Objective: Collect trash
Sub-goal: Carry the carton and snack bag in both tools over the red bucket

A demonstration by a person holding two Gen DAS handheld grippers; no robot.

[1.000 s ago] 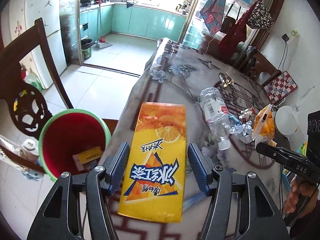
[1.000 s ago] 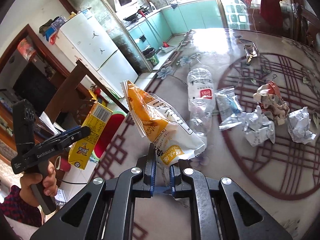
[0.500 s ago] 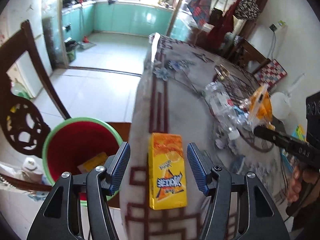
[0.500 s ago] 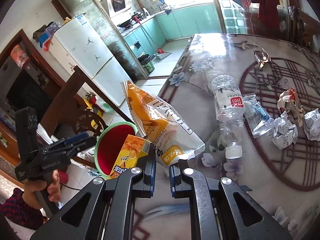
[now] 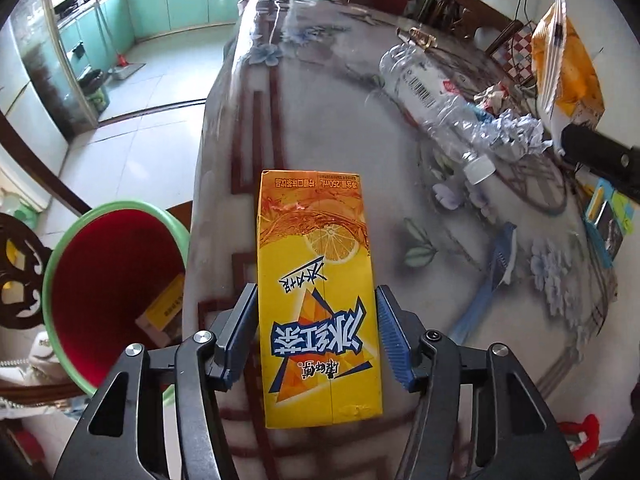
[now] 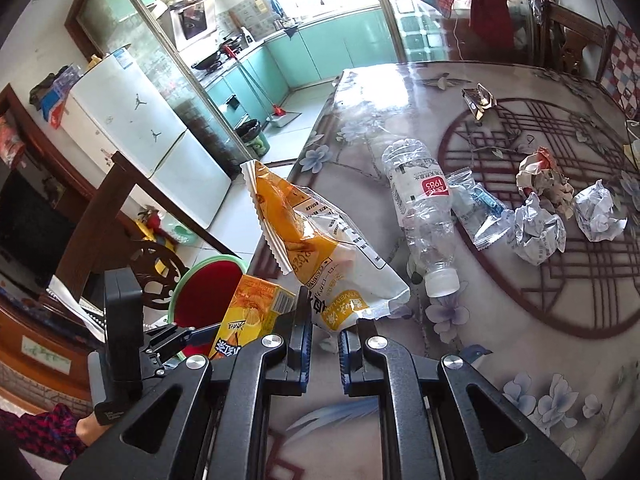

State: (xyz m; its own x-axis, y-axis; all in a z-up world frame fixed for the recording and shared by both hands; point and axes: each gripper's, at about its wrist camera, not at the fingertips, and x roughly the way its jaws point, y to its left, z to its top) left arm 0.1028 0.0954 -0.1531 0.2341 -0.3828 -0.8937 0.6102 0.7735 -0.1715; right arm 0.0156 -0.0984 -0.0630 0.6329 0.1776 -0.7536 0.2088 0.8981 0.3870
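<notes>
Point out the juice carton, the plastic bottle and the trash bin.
juice carton (image 5: pixel 318 292): left wrist view, on its printed yellow front face.
plastic bottle (image 6: pixel 424 204): right wrist view, on the clear body just below its red label.
trash bin (image 5: pixel 108 264): left wrist view, on its red inner wall.

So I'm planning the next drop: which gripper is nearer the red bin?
Left. The left gripper, around the juice carton, sits beside the red bin; the right gripper, pinching the snack bag, is farther over the table.
</notes>
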